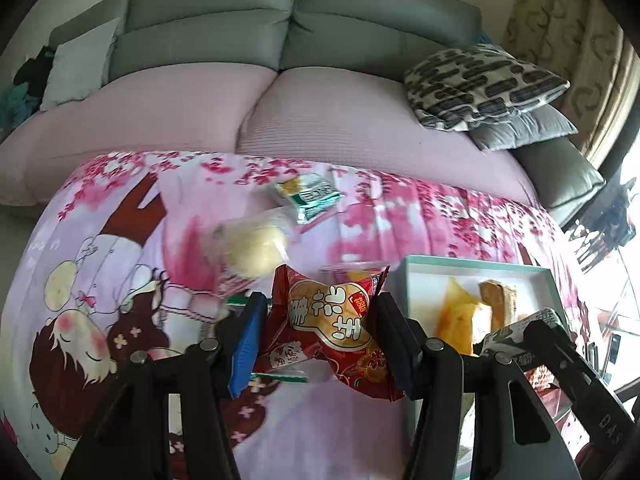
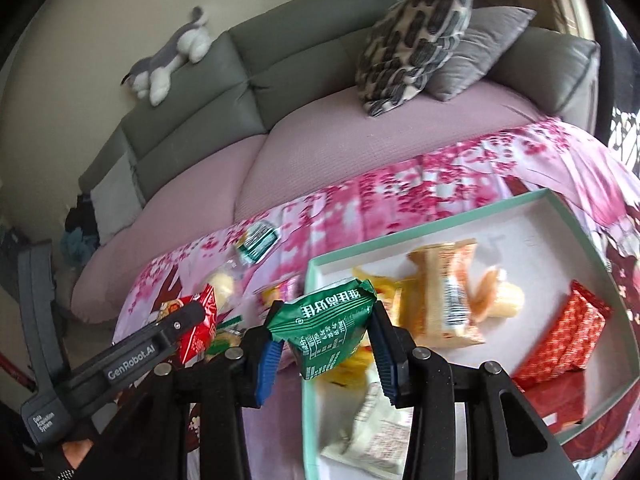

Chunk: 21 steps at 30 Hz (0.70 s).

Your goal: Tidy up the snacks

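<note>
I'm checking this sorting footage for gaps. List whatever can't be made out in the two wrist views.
- Left wrist view: the right gripper hides the near part of the teal box.
- Left wrist view: the round yellow snack is blurred; its kind is unclear.
- Right wrist view: the green snack packet covers the yellow packet under it.
- Right wrist view: the white packet is blurred and unreadable.
- Right wrist view: the left gripper partly hides the red snack packet.

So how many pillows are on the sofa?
3: a patterned pillow leaning on a grey pillow at one end, and a pale pillow at the other. More may be hidden.
</note>
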Tool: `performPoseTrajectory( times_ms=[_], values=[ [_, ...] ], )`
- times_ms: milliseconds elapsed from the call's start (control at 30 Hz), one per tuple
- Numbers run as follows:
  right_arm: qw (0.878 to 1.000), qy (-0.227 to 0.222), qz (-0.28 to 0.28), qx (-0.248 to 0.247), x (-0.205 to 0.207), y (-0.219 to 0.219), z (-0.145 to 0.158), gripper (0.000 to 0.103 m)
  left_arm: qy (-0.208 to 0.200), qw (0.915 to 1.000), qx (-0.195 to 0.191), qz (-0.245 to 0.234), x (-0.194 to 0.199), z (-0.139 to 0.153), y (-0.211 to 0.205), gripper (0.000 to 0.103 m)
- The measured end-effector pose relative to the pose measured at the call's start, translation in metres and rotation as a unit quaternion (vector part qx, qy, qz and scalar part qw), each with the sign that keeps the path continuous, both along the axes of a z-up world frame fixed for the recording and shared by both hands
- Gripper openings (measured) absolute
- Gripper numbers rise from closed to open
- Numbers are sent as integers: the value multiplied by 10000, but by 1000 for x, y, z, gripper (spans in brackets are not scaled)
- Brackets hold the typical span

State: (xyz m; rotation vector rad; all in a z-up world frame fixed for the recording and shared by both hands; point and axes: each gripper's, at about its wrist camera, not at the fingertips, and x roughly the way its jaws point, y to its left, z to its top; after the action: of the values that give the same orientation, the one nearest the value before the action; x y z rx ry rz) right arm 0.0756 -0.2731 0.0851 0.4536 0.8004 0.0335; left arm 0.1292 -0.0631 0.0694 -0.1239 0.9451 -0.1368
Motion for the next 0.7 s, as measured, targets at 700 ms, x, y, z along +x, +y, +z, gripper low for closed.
performPoseTrajectory(
  times_ms=[700],
  values=[
    [9820, 198, -1878, 45, -50, -134, -13, 43, -143, 9946, 184, -1011, 2, 11, -105, 58]
  ],
)
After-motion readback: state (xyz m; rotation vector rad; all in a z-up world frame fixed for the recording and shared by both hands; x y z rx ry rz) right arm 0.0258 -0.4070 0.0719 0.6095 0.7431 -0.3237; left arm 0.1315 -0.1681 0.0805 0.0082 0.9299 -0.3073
